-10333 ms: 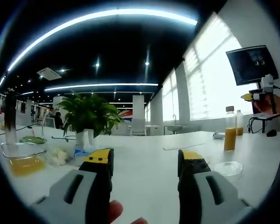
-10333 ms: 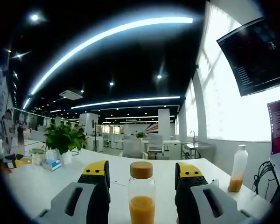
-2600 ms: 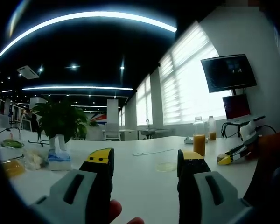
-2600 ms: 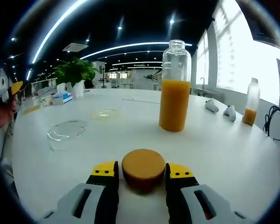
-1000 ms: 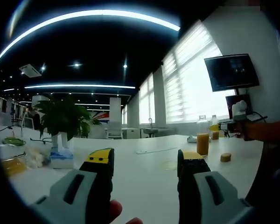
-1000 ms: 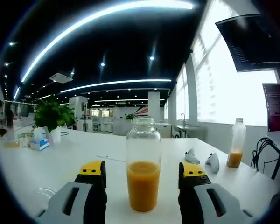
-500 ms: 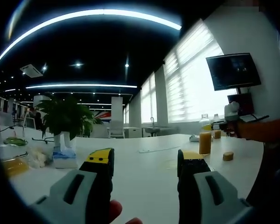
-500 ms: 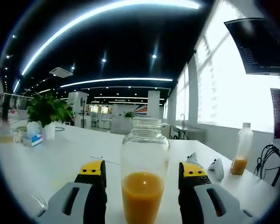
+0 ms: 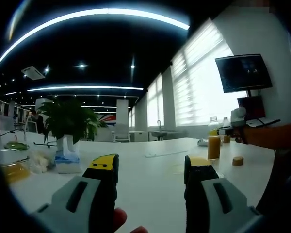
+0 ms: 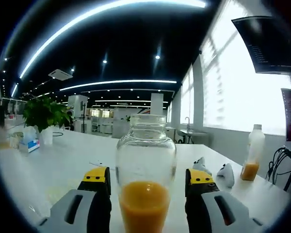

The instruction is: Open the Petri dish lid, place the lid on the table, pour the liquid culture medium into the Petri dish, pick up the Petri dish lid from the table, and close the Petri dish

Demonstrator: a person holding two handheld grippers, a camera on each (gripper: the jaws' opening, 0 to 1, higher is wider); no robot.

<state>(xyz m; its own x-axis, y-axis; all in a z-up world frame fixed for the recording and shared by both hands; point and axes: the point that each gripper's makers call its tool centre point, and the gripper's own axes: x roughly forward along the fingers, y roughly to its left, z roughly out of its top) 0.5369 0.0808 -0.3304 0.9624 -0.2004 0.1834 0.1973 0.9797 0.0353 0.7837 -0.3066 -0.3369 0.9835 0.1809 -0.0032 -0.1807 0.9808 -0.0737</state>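
Standing between the open fingers of the right gripper (image 10: 147,187), uncapped bottle (image 10: 146,179) of orange liquid, not being touched, left gripper (image 9: 151,167) fingers hovering open over the table (image 9: 150,179), its cap (image 9: 237,160) lying far right of them.

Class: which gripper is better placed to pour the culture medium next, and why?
Right. The right gripper has the uncapped bottle of orange medium between its open jaws; the left gripper is empty, away from it.

Both views low over table (image 9: 150,179); right close on shared bottle (image 10: 145,179).
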